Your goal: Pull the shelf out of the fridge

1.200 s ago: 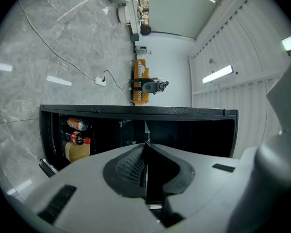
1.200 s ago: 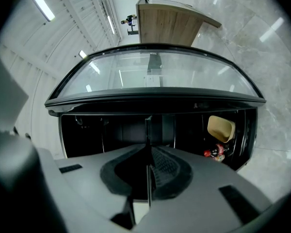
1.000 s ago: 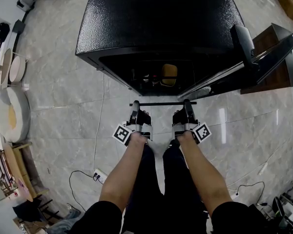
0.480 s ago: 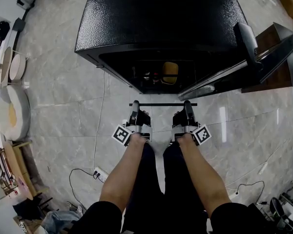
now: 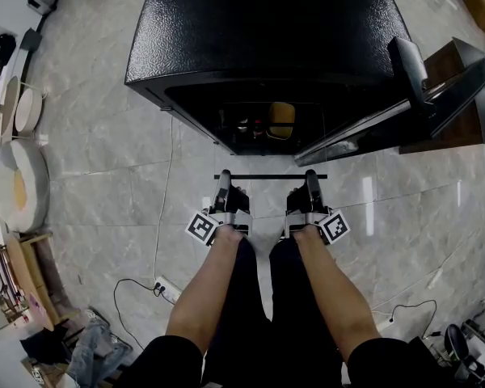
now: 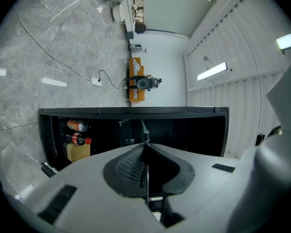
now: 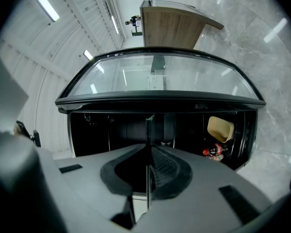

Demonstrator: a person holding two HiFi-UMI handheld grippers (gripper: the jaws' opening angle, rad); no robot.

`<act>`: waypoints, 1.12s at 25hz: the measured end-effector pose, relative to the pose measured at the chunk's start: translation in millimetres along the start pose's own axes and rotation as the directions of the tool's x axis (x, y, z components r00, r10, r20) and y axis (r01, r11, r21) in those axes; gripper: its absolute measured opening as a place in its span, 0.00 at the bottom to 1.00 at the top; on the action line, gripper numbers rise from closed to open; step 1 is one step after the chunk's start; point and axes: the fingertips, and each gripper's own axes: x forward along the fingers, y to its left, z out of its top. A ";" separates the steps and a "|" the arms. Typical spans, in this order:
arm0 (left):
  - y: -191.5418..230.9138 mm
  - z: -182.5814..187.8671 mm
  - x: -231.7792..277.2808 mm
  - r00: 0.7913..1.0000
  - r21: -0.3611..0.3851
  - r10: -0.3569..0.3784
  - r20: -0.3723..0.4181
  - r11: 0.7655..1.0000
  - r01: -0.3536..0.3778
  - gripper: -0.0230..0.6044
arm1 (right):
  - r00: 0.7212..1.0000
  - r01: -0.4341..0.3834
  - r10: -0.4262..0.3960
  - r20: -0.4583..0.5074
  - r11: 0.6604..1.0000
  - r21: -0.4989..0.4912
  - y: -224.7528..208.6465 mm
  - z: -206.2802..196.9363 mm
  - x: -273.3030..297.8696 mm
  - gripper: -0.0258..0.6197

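Outside fridge (image 5: 259, 31): left gripper (image 5: 224, 178), right gripper (image 5: 309, 177) tight on shelf (image 5: 271, 175).

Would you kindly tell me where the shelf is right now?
In the head view, the shelf is at centre, just outside the open fridge, gripped by the left hand-held gripper and the right hand-held gripper.

Grey marble floor (image 5: 105, 136): blk fridge (image 5: 259, 47) stands on it, cable (image 5: 163, 208) + power strip (image 5: 166, 290) at left

The left arm (image 5: 200, 293) and right arm (image 5: 333, 293) reach straight out, side by side. The left gripper (image 5: 224, 181) and right gripper (image 5: 310, 179) point level, jaws pinched on the shelf (image 5: 271, 175)
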 end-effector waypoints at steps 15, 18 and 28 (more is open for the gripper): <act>-10.1 -5.2 -18.3 0.999 0.003 -0.041 -0.002 0.999 0.041 0.09 | 1.000 -0.028 0.028 -0.007 0.999 -0.019 8.2 -3.5 -18.8 0.10; -13.7 -8.4 -22.6 0.999 0.001 -0.047 -0.004 0.999 0.047 0.09 | 0.999 -0.037 0.037 -0.009 0.999 -0.018 11.8 -3.0 -23.9 0.10; -23.3 -14.0 -38.8 0.997 0.022 -0.083 0.001 0.996 0.083 0.09 | 0.997 -0.072 0.071 -0.040 0.997 -0.025 18.7 -4.0 -37.2 0.10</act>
